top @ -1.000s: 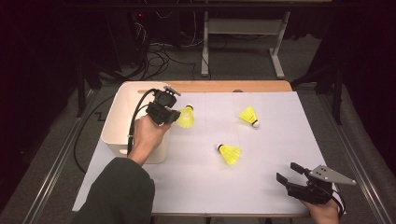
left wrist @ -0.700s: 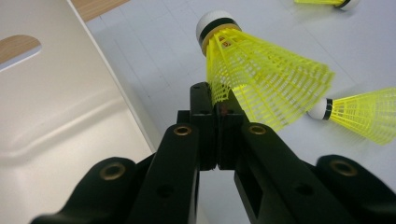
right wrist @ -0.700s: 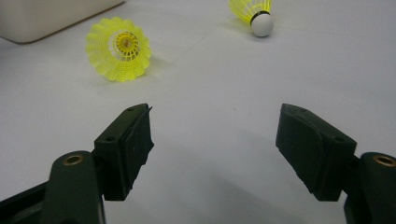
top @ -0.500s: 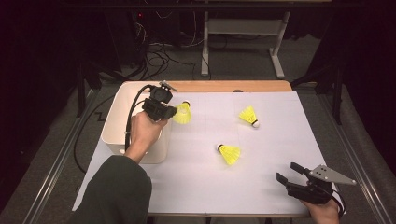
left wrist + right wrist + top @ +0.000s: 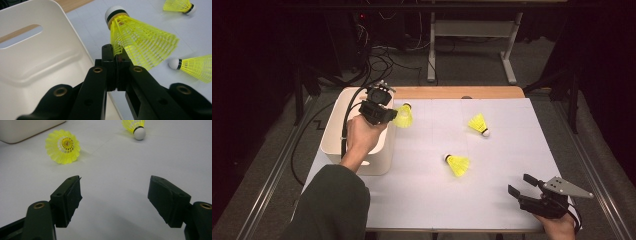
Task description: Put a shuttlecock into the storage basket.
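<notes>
Here, near to far:
Right gripper point(image 5: 523, 187): jaws standing apart, nothing between them, resting at the near right corner of the white table surface point(image 5: 507, 150).
Middle shuttlecock point(image 5: 457, 164): yellow plastic mesh skirt, white cork tip, lying mid-table.
Held shuttlecock point(image 5: 140, 41): same yellow mesh kind, pinched at its skirt edge by the left gripper point(image 5: 116, 58), carried at the right rim of the cream plastic bin point(image 5: 334, 125) on the left edge.
Far shuttlecock point(image 5: 478, 124): lying toward the far right.
Handling: likely featherlight and springy; the skirt crushes easily, so grip lightly, or take the firmer cork.
</notes>
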The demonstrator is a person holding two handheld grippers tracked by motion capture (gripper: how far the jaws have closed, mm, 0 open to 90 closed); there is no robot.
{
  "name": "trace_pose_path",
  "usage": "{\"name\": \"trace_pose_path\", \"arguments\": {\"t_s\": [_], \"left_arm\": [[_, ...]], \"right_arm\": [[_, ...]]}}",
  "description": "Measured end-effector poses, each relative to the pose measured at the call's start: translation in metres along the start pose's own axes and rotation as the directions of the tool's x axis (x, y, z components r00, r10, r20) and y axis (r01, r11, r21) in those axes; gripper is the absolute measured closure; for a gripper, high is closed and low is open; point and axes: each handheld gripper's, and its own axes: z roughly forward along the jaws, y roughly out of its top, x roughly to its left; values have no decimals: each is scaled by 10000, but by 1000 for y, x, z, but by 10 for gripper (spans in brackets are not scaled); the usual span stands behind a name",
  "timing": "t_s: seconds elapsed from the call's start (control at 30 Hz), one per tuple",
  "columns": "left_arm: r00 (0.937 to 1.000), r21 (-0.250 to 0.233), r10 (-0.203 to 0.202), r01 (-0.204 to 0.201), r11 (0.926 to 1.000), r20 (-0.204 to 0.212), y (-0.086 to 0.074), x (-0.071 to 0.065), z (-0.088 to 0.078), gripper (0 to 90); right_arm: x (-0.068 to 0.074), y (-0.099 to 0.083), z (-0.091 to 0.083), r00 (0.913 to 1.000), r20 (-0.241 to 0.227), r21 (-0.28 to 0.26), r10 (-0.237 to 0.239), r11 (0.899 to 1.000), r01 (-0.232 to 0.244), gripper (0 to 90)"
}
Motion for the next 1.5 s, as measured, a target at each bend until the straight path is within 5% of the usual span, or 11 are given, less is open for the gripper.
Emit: {"name": "trace_pose_path", "arguments": {"t_s": [1.5], "left_arm": [[9986, -228, -416, 409, 9989, -318, -1, 21, -17, 890]], "right_arm": [[0, 0, 1, 10000, 19, 6, 27, 10000, -27, 271]]}}
